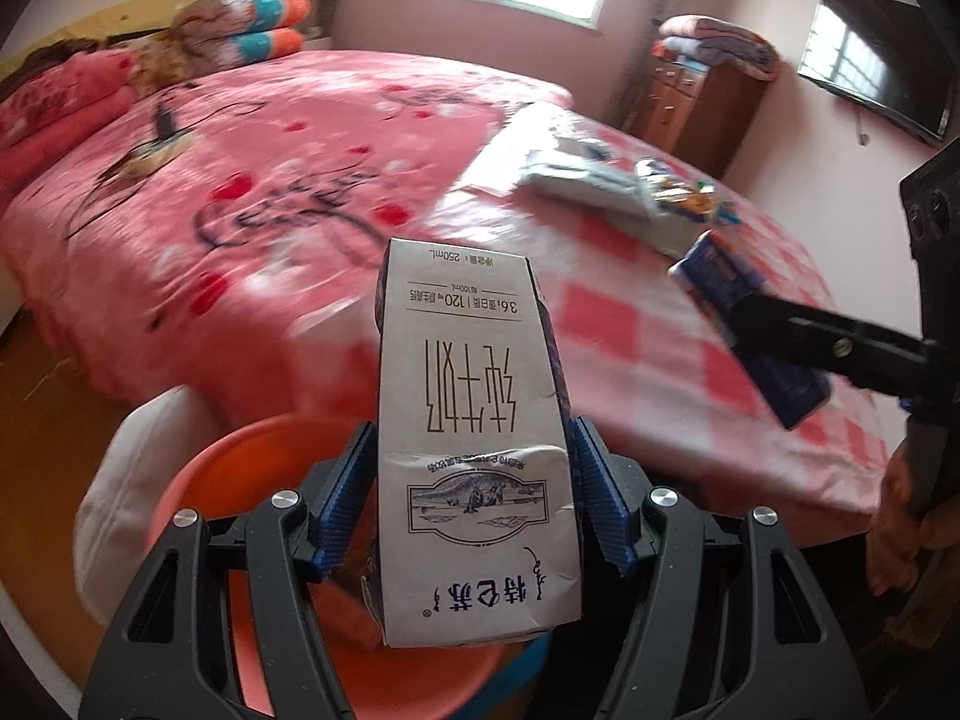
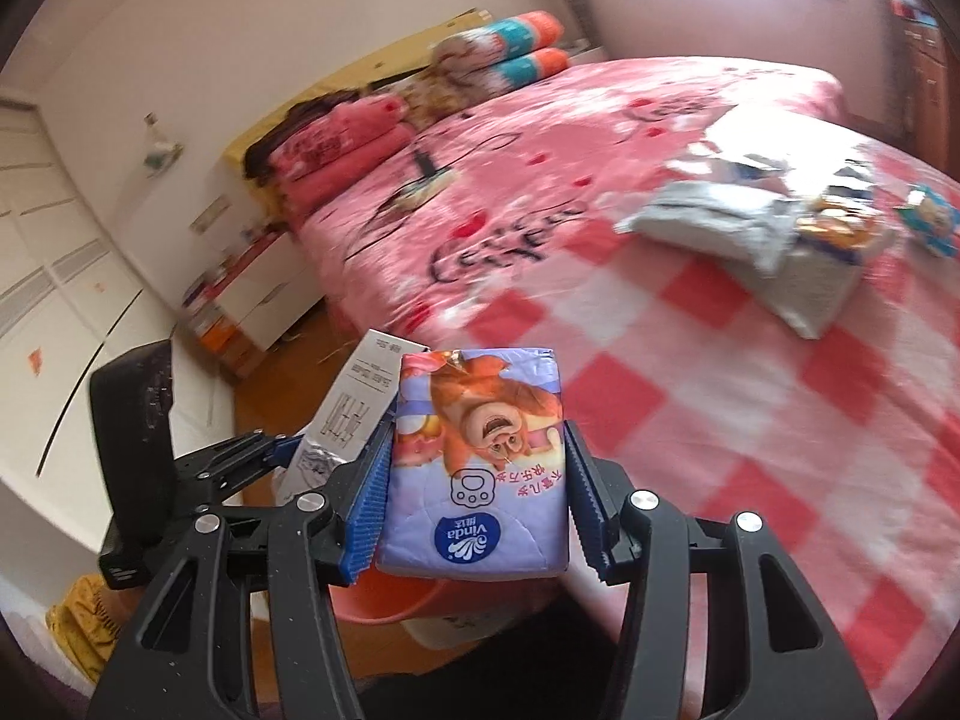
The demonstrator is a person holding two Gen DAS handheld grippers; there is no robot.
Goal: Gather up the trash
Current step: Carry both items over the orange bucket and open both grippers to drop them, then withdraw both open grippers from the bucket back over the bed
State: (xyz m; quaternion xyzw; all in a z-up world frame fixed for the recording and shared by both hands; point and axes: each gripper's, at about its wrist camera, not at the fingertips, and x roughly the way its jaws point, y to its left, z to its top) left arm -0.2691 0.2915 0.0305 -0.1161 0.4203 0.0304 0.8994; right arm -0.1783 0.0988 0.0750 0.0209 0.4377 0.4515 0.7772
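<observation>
From the left wrist, the left gripper (image 1: 474, 480) has its blue fingers (image 1: 345, 498) partly apart and pressed on both sides of a white milk carton (image 1: 474, 420). The carton stands up between them, and its words look upside down. Under the fingers is an orange bucket (image 1: 240, 480). Past the carton is the bed (image 1: 270, 180) with a pink cover. Far ahead and to the right of the fingers, a blurry pile of wrappers (image 1: 600, 180) lies on the bed; I think they are packets, but I cannot tell for sure. At the right side, the right gripper (image 1: 756, 324) holds a blue pack of tissues (image 1: 714, 276) over the bed.

From the right wrist, the right gripper (image 2: 477, 480) also has its fingers (image 2: 369, 498) partly apart. They squeeze the pack of tissues (image 2: 480, 462) from both sides. It has a cartoon bear on it. Just left of the fingers is the left gripper (image 2: 300, 444) with the milk carton (image 2: 354, 408). Below the fingers a bit of the orange bucket (image 2: 390, 600) shows. Far ahead and to the right, the pile of wrappers (image 2: 750, 228) sits on the bed (image 2: 660, 390).
</observation>
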